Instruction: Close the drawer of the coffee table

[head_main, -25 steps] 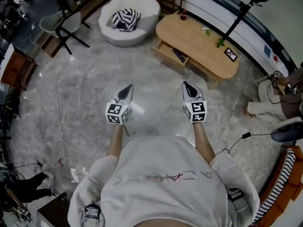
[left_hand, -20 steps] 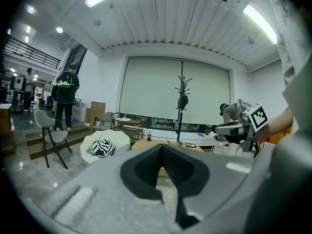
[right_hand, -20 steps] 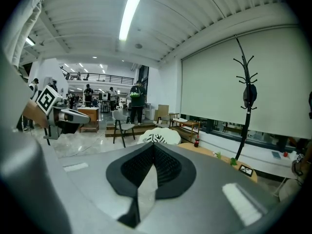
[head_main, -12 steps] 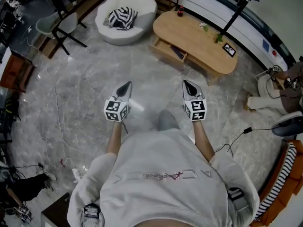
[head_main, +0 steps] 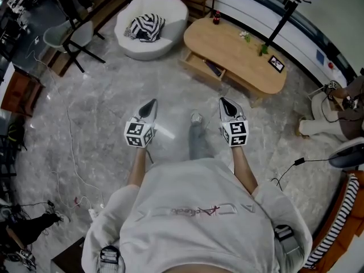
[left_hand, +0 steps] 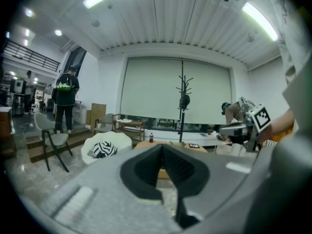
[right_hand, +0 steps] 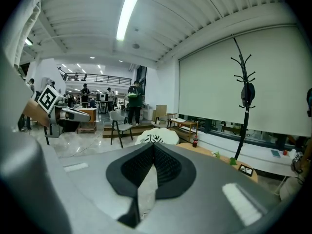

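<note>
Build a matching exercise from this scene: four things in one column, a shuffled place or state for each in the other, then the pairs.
1 drawer
2 striped cushion
3 bottle
4 left gripper

A lying on the white armchair
B pulled out of the coffee table
C shut, holding nothing
D standing on top of that table

Pairs: 1-B, 2-A, 3-D, 4-C
</note>
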